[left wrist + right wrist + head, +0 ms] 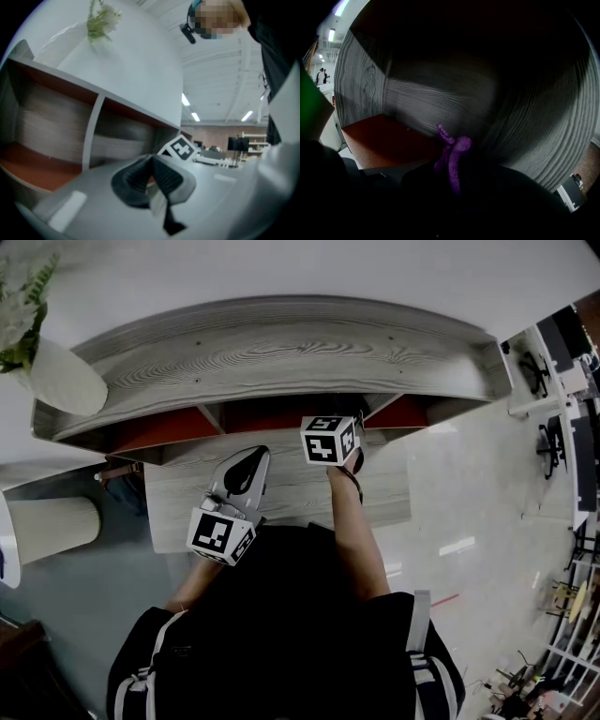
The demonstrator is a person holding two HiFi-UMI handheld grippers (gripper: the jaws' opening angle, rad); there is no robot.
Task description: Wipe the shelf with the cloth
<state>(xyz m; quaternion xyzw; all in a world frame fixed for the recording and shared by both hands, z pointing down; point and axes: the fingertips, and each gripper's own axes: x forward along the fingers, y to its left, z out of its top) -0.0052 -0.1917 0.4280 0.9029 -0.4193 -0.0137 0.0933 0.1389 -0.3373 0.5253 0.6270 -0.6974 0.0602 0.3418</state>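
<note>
Clamping the purple cloth (455,152) at its tips, the right claw (451,168) sits inside the shelf (422,101); left claw (151,165) closed, empty.

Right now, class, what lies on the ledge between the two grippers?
Nothing: in the head view the wood-grain ledge is bare between the left gripper and the right gripper, which holds the cloth inside the shelf.

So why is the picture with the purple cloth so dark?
Right gripper view: it looks into the shelf, in shadow, so only the purple cloth stands out. Left gripper view: brighter, with ceiling lights, but blurry.
</note>
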